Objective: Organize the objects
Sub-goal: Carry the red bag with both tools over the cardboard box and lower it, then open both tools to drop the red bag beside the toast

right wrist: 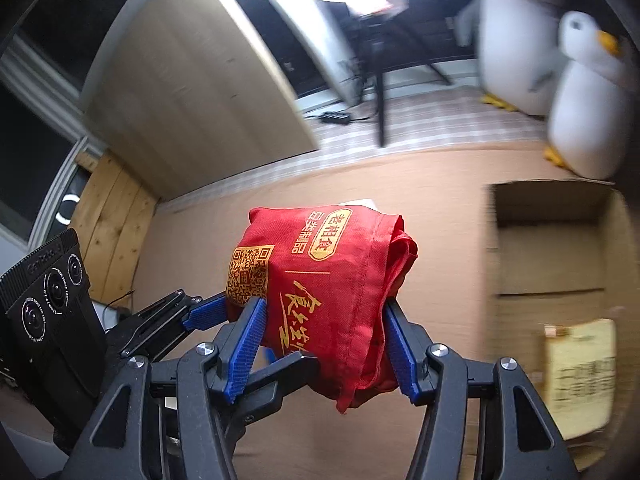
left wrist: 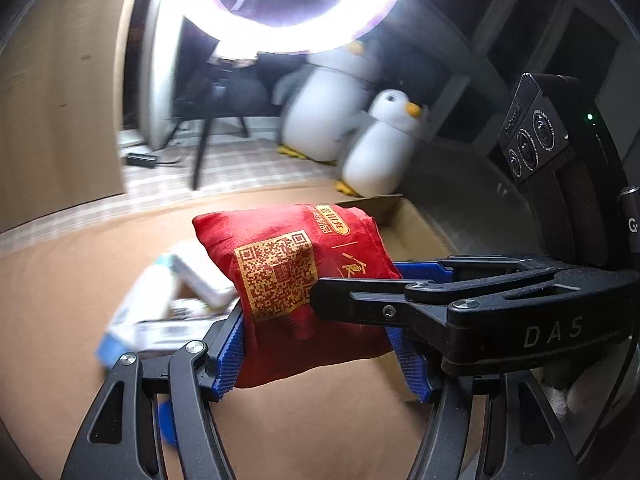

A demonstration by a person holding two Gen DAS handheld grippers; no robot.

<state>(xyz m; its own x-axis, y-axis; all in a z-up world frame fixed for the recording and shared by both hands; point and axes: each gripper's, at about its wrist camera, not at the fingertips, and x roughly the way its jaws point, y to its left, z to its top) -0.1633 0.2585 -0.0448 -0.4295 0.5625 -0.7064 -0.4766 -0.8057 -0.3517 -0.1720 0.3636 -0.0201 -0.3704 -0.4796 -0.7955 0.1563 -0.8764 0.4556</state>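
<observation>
Both grippers clamp the same red bag (right wrist: 324, 280), folded into a bundle, held up above the tan floor (left wrist: 60, 300). Left gripper (left wrist: 324, 344): blue fingers (left wrist: 230, 356) pressed on the bag's two sides. Right gripper (right wrist: 324, 344): fingers (right wrist: 246, 346) closed on it too, crossing in from the right in the left view. Open cardboard box (right wrist: 552, 248) sits right of the bag. White packets (left wrist: 172, 288) lie blurred on the floor behind. Two plush penguins (left wrist: 380, 148) stand beyond the box.
</observation>
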